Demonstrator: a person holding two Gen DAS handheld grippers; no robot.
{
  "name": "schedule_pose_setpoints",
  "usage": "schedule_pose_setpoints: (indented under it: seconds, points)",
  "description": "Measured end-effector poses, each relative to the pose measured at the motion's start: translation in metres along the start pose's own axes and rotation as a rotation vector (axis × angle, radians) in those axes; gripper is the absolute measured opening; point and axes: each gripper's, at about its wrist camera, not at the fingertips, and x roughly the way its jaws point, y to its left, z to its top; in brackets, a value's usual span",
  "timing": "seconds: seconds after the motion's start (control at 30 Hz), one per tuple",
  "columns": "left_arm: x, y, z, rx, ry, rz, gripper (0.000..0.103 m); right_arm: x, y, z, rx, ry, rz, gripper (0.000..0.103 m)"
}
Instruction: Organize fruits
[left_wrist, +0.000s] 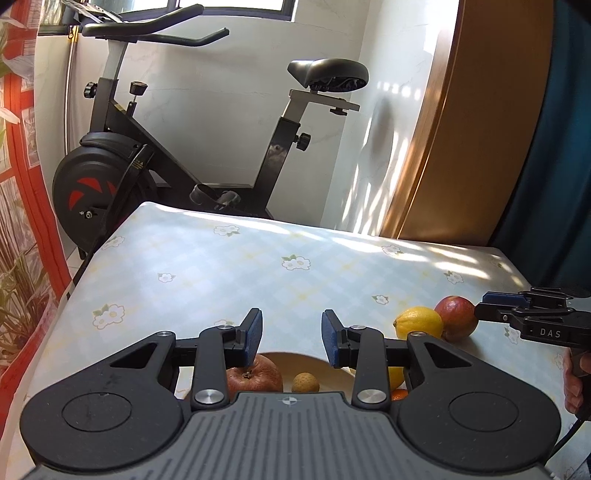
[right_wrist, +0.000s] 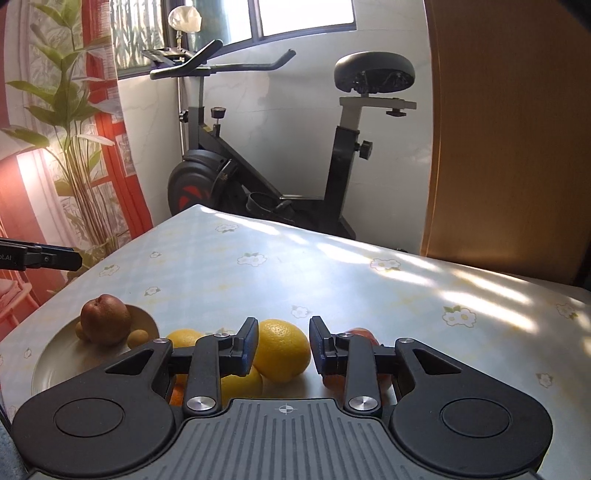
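My left gripper (left_wrist: 291, 338) is open and empty, held above a cream plate (left_wrist: 332, 369). On the plate lie a brown-red pear-like fruit (left_wrist: 255, 376) and a small tan round fruit (left_wrist: 305, 383). My right gripper (right_wrist: 282, 345) is open above the table, with a large yellow lemon (right_wrist: 282, 349) between and beyond its fingers. A red apple (right_wrist: 364, 334) sits behind the right finger. More yellow and orange fruit (right_wrist: 236, 384) lie under the left finger. In the left wrist view the lemon (left_wrist: 419, 323) and the apple (left_wrist: 456, 317) lie beside the right gripper (left_wrist: 480, 312).
The table has a pale blue flowered cloth (right_wrist: 332, 273). An exercise bike (right_wrist: 273, 177) stands behind its far edge. A wooden door (right_wrist: 506, 129) is at the right, a plant and red curtain (right_wrist: 85, 147) at the left. The plate (right_wrist: 55, 354) holds the brown fruit (right_wrist: 105, 319).
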Motion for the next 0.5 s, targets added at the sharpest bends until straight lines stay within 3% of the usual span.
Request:
schedule_pose_setpoints:
  seconds: [0.5]
  points:
    - [0.014,-0.017,-0.001,0.033,0.049,-0.018,0.037,-0.018,-0.023,-0.029,0.041,0.03,-0.015,0.029]
